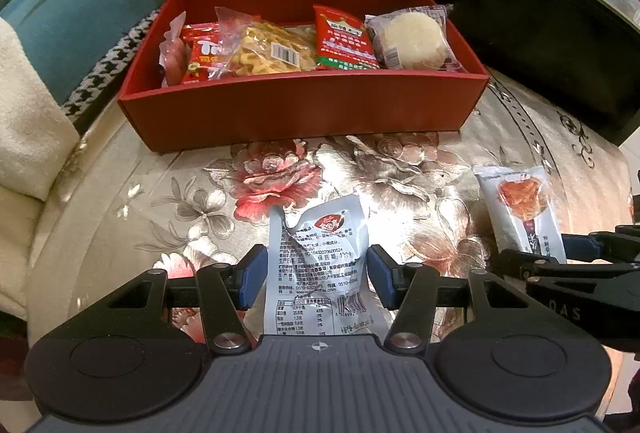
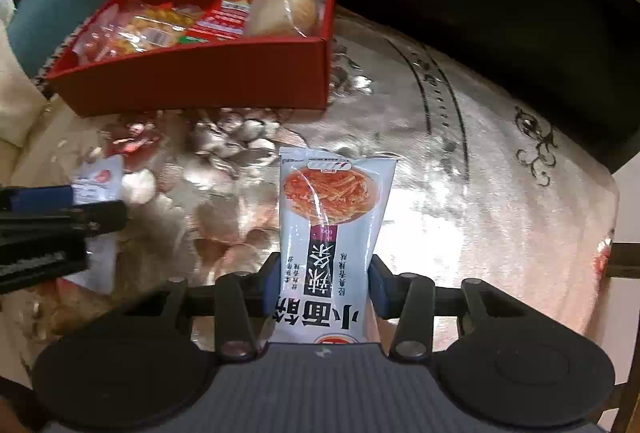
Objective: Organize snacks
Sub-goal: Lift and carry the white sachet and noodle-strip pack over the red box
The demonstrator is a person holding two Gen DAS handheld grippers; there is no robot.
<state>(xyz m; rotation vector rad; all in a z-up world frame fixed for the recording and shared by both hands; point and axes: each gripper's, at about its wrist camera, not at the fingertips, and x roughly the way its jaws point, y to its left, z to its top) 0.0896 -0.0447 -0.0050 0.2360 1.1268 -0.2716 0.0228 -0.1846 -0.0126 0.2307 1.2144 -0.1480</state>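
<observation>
Now, left gripper (image 1: 316, 275): fingers closed on crumpled white packet (image 1: 316, 253)
Right gripper (image 2: 323, 283): fingers clamped on white noodle-picture packet (image 2: 330, 225)
Red box (image 1: 296, 109): on floral surface (image 1: 400, 173), beyond both packets, holding snacks

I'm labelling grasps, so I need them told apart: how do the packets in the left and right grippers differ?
The left gripper holds a crumpled pale packet showing fine printed text and a barcode. The right gripper holds a smooth white packet, printed with a picture of orange strips and large black characters. Both are pinched between blue pads in front of the red box.
</observation>
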